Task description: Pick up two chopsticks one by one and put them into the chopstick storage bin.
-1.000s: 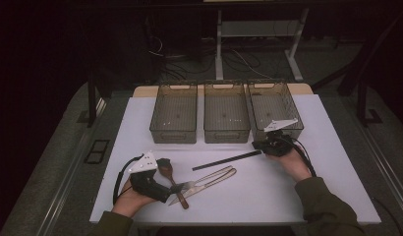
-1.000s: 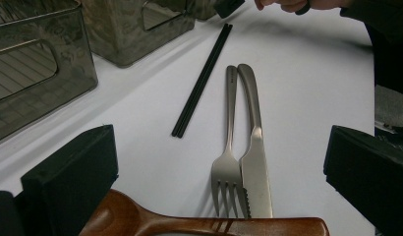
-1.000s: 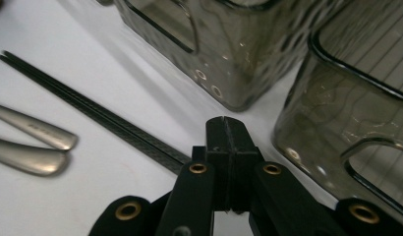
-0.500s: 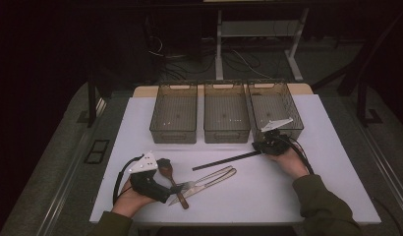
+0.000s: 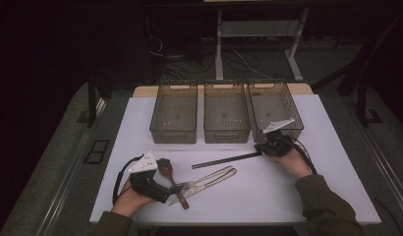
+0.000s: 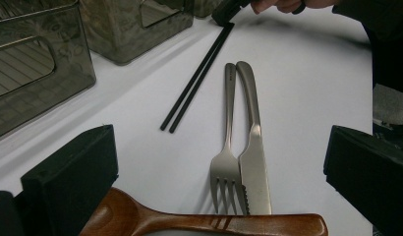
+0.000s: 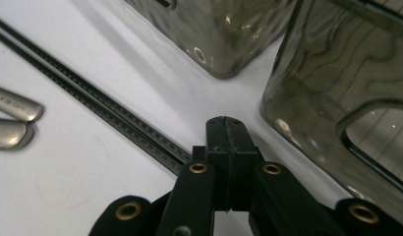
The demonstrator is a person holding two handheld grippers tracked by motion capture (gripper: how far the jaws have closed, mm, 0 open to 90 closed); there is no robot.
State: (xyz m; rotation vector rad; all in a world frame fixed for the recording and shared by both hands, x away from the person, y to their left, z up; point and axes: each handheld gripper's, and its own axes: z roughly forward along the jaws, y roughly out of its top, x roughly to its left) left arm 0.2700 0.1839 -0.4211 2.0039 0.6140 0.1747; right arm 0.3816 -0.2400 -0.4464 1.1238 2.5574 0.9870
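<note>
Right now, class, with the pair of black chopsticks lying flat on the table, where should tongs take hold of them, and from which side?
Probably near the end beside the right tongs, coming straight down with the jaws straddling both sticks. The chopsticks lie flat and side by side, so squeezing across them keeps the pair together. That end also sits well clear of the fork and knife.

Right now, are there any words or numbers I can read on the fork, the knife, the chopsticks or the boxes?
Fork: a tiny stamp near the end of its handle, too small and blurred to read.
Knife: no writing to be seen.
Chopsticks: a fine ribbed pattern, no letters.
Wooden spoon: a few short dark strokes on the handle, no readable letters.
Three boxes: no labels.
</note>
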